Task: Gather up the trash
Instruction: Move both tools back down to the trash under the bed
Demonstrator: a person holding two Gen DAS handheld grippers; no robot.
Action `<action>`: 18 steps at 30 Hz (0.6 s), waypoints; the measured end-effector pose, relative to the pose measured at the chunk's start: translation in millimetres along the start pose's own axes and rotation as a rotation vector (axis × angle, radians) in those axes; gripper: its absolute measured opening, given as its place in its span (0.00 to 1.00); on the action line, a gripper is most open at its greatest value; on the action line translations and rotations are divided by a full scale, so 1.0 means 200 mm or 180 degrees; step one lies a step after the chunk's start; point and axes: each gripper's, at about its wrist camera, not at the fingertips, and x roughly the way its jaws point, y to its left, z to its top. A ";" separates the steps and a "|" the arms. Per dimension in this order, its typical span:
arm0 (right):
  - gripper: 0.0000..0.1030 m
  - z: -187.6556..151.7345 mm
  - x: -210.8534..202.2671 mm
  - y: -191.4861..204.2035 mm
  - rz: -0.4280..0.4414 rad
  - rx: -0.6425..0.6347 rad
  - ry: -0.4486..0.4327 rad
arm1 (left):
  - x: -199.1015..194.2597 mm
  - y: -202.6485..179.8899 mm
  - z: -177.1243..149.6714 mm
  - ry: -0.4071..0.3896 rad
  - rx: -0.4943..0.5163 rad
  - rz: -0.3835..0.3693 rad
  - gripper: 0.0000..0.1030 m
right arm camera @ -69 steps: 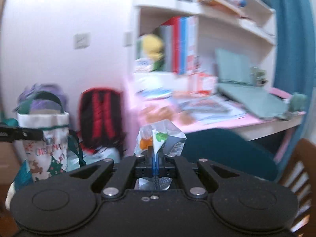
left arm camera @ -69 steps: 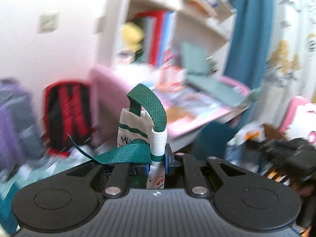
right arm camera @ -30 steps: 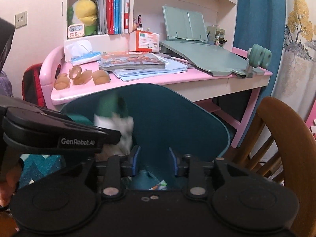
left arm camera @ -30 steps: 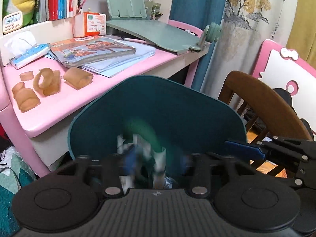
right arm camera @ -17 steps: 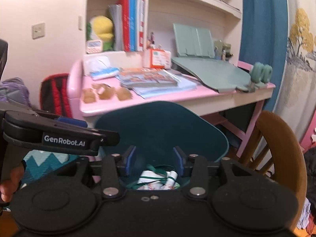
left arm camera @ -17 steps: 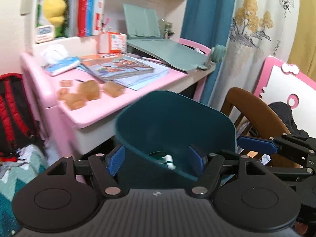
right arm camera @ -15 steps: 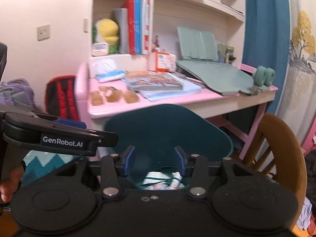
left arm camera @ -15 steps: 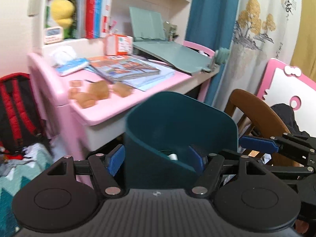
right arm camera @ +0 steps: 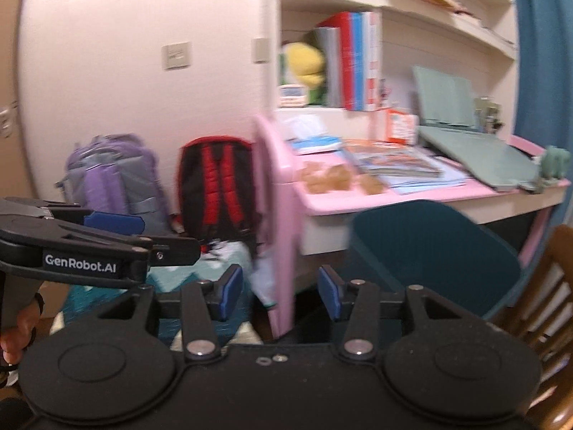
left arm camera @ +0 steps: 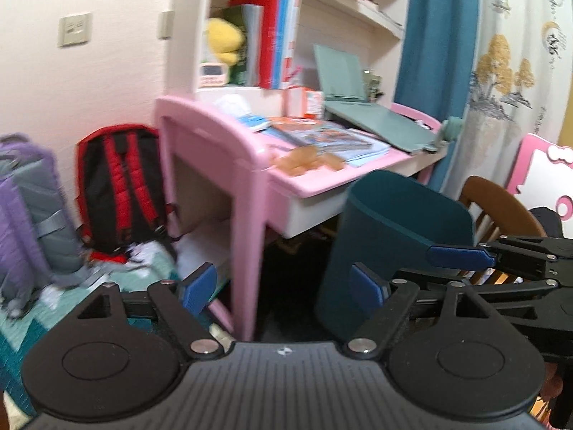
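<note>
The dark teal bin (left arm camera: 401, 236) is standing on the floor, just beside the pink desk (left arm camera: 322, 179) and partly under its front edge, with a brown wooden chair (left arm camera: 501, 208) right next to it; it is sitting there so that trash from the desk has a short way to go; I cannot see inside it from here, because both cameras are looking at its outside wall.

The left gripper (left arm camera: 283, 288) is holding nothing; its jaws are opening wide, and only the floor and the desk leg are showing between its blue pads (left arm camera: 197, 286); the right gripper (right arm camera: 279, 295) is empty too, with its jaws opening and nothing between them; I think both are being held loose like this because they are free for the next piece of trash.

On the desk some crumpled brown bits (right arm camera: 333, 177) are lying near the edge, beside a stack of books (right arm camera: 394, 165); they may be trash to pick up next, but that is only my guess; a red and black backpack (right arm camera: 218, 193) and a purple backpack (right arm camera: 114, 175) are leaning by the wall.
</note>
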 end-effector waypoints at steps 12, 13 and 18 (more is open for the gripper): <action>0.47 -0.21 0.35 0.49 0.0805 -0.0228 0.0457 | -0.13 0.60 -0.46 0.0121 -0.0466 0.0508 0.98; 0.47 -0.25 0.39 0.53 0.0834 -0.0247 0.0520 | -0.11 0.66 -0.52 0.0179 -0.0522 0.0559 0.98; 0.48 -0.48 0.69 0.72 0.0939 -0.0413 0.0865 | 0.05 0.96 -0.81 0.0530 -0.0807 0.0863 0.98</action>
